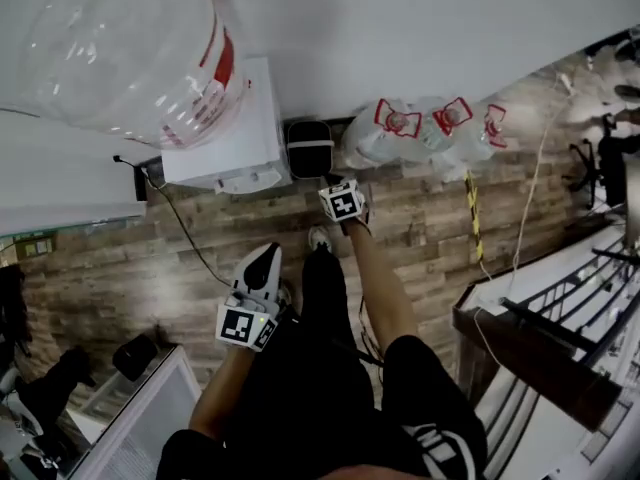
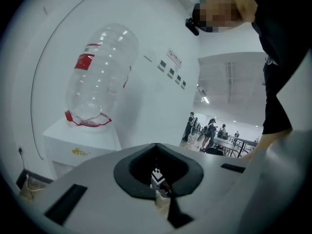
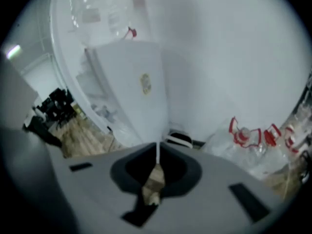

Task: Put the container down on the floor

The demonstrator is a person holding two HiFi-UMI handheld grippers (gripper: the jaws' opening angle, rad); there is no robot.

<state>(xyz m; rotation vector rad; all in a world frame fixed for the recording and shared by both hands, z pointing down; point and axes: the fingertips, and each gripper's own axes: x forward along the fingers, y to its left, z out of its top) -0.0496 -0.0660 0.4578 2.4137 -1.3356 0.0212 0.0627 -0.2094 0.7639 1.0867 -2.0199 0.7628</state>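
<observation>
1. Head view: the container (image 1: 120, 48), a large clear bottle with a red label, sits neck-down on the white dispenser (image 1: 235, 133) by the wall, well above the floor (image 1: 420, 218). The left claw (image 1: 266, 256) hangs low by the person's leg, well apart from the bottle. The right claw (image 1: 341, 200) is held forward near the dispenser's foot and touches nothing. I judge the put-down has not begun, since the bottle must first come off the dispenser. A bottle this broad probably calls for both claws, one on each side, before it is lowered. A black bin (image 1: 310, 148) stands just beside the dispenser, empty bottles (image 1: 425, 128) crowd the wall to the right, and a cable (image 1: 185, 233) trails over the boards on the left. The set-down spot should avoid all three
2. Left gripper view: the left claw (image 2: 158, 179) has its jaws closed together with nothing between them. It looks up at the container (image 2: 100, 74), seated in the dispenser (image 2: 80, 143) and apart from the claw. People (image 2: 209, 130) stand far off in a hall, clear of the work
3. Right gripper view: the right claw (image 3: 156, 172) has its jaws meeting and grips nothing. The dispenser (image 3: 129, 87) rises ahead with the container (image 3: 105, 9) at the top edge, the black bin (image 3: 178, 139) at its base and the empty bottles (image 3: 258, 140) to the right
</observation>
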